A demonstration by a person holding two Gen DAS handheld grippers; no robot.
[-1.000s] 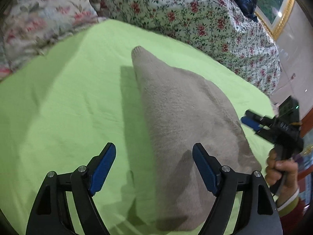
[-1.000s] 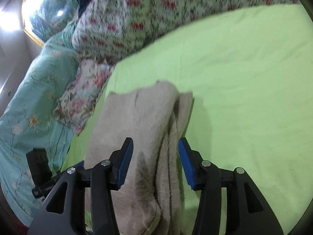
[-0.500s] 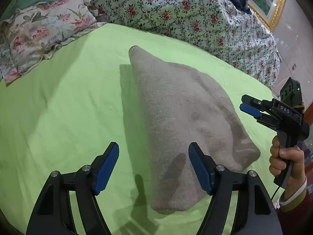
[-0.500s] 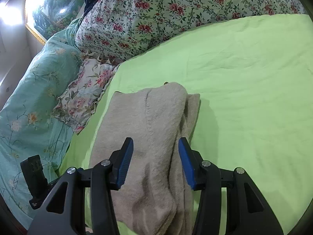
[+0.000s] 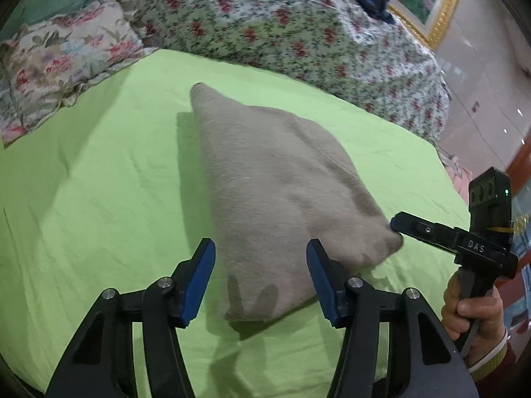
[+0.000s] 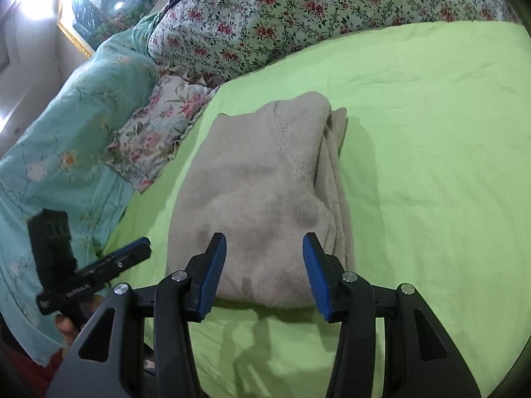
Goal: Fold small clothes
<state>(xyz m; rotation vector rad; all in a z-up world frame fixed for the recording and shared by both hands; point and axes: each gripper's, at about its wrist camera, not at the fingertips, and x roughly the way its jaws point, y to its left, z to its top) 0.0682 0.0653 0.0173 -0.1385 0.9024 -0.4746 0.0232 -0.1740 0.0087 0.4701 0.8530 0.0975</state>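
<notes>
A folded beige knit garment [image 5: 275, 182] lies on the green sheet [image 5: 99, 199]. My left gripper [image 5: 261, 248] hovers over the garment's near end. Its jaws are closing with blue pads [image 5: 202, 265] on either side of the cloth, and they do not press on it. In the left wrist view my right gripper [image 5: 398, 225] has its tip at the garment's right corner, with a hand on its handle. From its own camera the right gripper [image 6: 264, 242] stands open above the near edge of the garment [image 6: 259, 179], gripping nothing. The left gripper [image 6: 132, 252] shows at the left there.
Floral bedding [image 5: 282, 26] is piled along the far side of the sheet. A flowered pillow [image 6: 156, 132] and a teal quilt [image 6: 66, 126] lie to the left in the right wrist view. A framed picture [image 5: 428, 3] hangs behind. Bare green sheet [image 6: 431, 165] stretches to the right.
Both grippers have drawn back toward the near edge, so more of the garment shows. The left jaws have narrowed. The right gripper's tip has come up to the garment's corner.
</notes>
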